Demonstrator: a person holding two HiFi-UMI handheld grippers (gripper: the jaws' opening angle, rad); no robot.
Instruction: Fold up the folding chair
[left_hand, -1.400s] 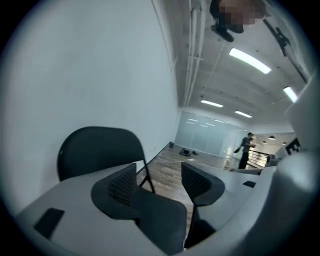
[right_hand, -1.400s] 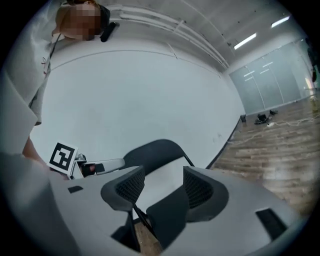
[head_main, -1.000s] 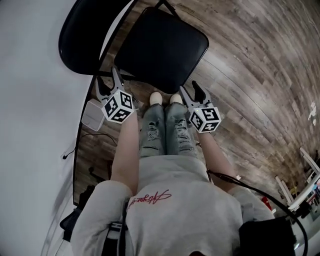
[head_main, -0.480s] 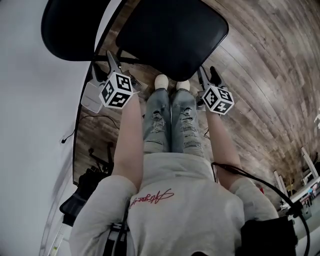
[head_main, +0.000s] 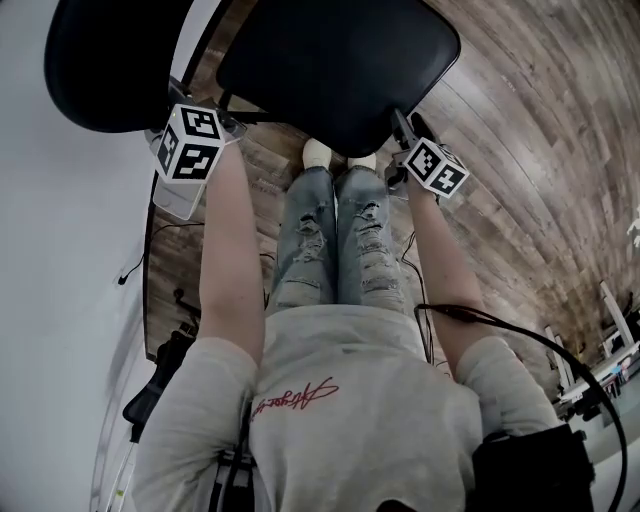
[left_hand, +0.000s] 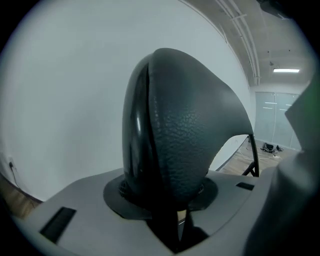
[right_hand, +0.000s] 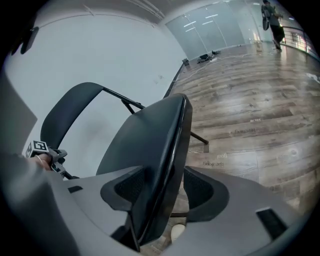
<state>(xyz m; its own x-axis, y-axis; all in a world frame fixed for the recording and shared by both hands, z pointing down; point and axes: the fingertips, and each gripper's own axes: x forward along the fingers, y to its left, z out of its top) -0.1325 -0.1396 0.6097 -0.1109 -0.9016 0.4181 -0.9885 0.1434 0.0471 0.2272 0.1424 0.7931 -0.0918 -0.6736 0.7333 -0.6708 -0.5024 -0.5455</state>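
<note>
**Head view with both gripper views.** The chair is standing unfolded on the wood floor. It is just beyond the person's shoes, with the white wall at its left. Its black seat is lying at the centre, and the backrest is standing at the left, beside the wall.

The left gripper is reaching to the backrest's near edge. Its fingers have just been closing. They are now clamping the padded backrest at a middling width, with the pads pressing on both of its faces.

The right gripper is pointing down at the seat's near right edge. Its fingers are standing apart astride that edge. Both pad faces are showing bare beside the seat, and floor and a shoe are visible in the gap on the right.
</note>
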